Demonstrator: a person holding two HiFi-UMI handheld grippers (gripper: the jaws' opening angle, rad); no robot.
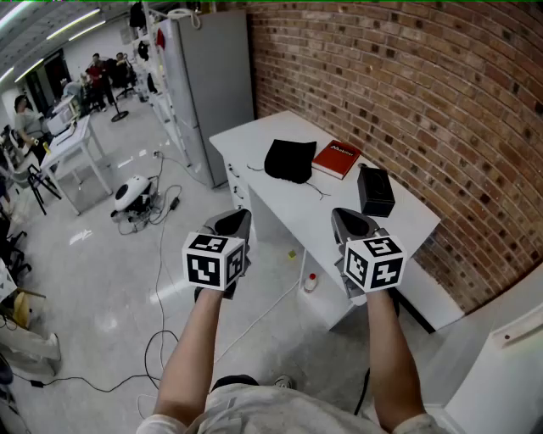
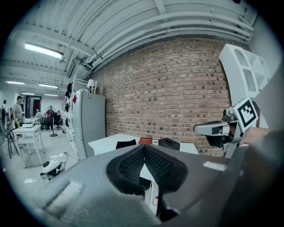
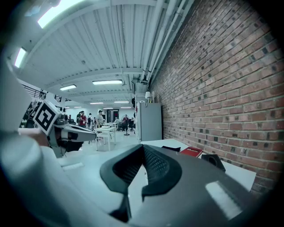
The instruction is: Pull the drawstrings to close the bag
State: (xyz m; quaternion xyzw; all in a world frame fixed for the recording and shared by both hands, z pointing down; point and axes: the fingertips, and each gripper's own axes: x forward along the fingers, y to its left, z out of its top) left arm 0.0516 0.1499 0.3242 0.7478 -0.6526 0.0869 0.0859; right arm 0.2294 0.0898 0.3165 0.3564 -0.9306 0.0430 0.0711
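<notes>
On the white table [image 1: 280, 203], black drawstring bag [image 1: 290, 160], slumped, cords trailing.

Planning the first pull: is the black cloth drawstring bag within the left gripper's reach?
Not yet, probably: the left gripper hangs short of the white table, though nothing blocks the bag.

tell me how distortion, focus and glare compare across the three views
Head view: the red brick wall bows, the light is even, and the black fabric drawstring bag looks sharp. Left gripper view: round fisheye frame with dark corners; the shut left gripper blurs close to the lens. Right gripper view: same fisheye, and the ceiling strip light is blown out.
</notes>
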